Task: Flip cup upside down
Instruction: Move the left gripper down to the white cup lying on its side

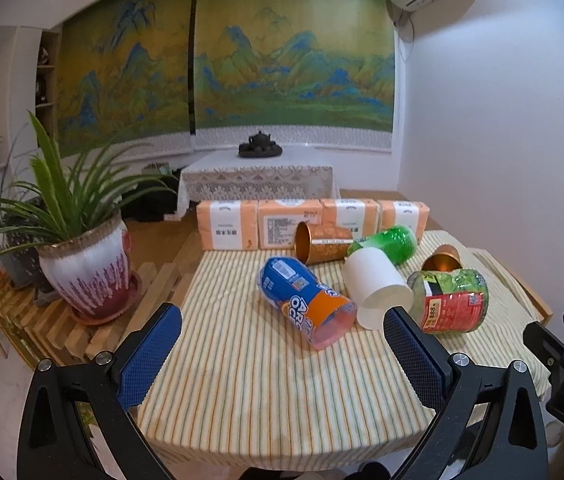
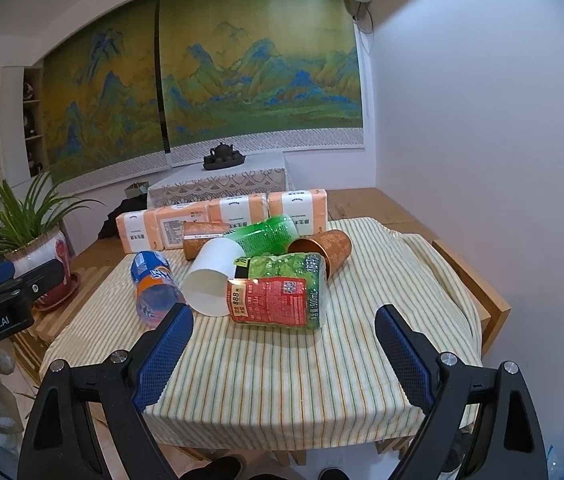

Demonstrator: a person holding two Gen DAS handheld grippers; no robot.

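Several cups lie on their sides on a striped cloth (image 1: 249, 380) over the table. A white paper cup (image 1: 378, 286) (image 2: 211, 276) lies in the middle, mouth toward me. A blue-and-orange cup (image 1: 306, 300) (image 2: 153, 286) lies left of it. A green-and-red cup (image 1: 452, 300) (image 2: 277, 292) lies right of it. Two gold cups (image 1: 322, 242) (image 1: 442, 262) (image 2: 322, 250) and a green cup (image 1: 388, 242) (image 2: 265, 234) lie behind. My left gripper (image 1: 282, 340) is open and empty, short of the cups. My right gripper (image 2: 284, 334) is open and empty, just before the green-and-red cup.
A row of orange tissue packs (image 1: 310, 220) (image 2: 221, 216) stands behind the cups. A potted plant (image 1: 85, 268) (image 2: 37, 252) stands on a wooden slat shelf at the left. A white wall (image 2: 482, 160) is at the right. The cloth's front part (image 2: 282, 380) is bare.
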